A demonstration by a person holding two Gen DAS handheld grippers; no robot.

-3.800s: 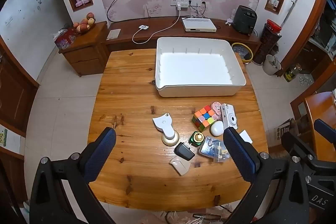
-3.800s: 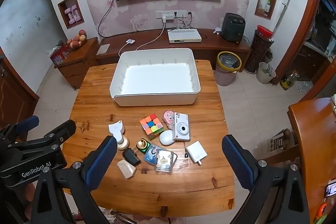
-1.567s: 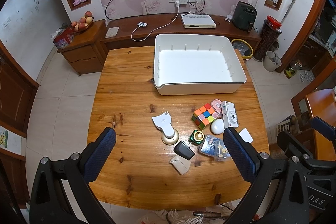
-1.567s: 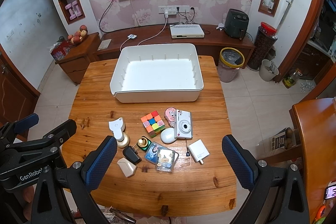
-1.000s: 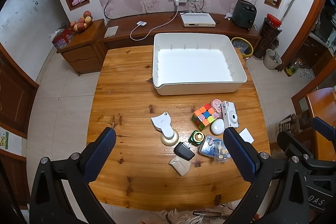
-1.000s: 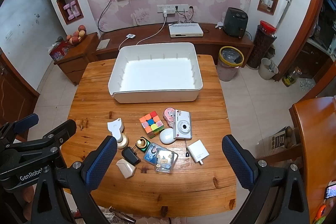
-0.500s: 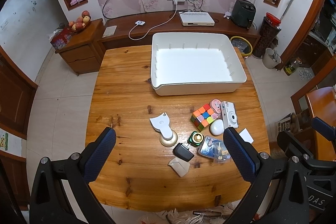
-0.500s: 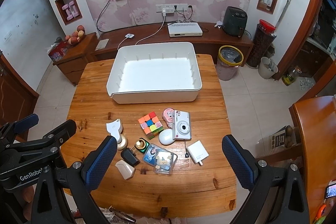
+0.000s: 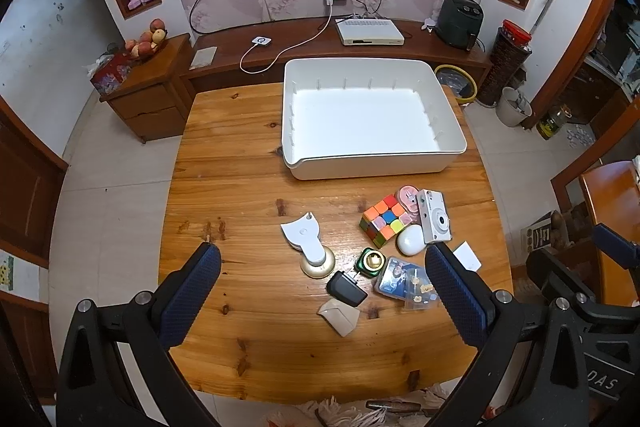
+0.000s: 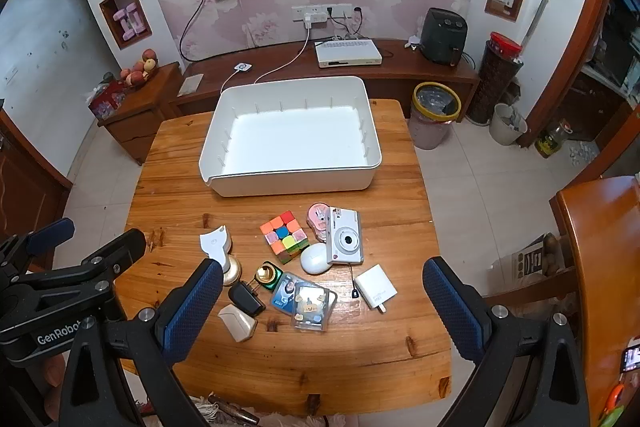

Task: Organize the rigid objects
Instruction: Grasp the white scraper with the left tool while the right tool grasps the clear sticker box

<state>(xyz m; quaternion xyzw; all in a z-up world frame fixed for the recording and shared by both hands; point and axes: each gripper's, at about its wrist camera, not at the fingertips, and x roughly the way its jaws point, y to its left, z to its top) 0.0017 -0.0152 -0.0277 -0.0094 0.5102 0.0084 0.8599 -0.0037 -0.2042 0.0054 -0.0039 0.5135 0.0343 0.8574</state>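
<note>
Wood table fills the middle of the room, with pale floor on every side. One white bin sits at the far side of the table, with nothing in it. Its near wall is close to the toys.

Bare wood runs all down the table's left half and along the near edge. All the small things sit bunched on the right half, near the front. One color cube touches one white camera's neighbor, a pink round thing. One white egg shape lies just beside the camera. One white charger lies near the right edge. One white stand with a gold base, one green and gold pot, one black plug, one beige box and clear card cases sit close together.

Left gripper hangs above the near edge, wide open, holding nothing. Right gripper does the same, wide open and holding nothing.
</note>
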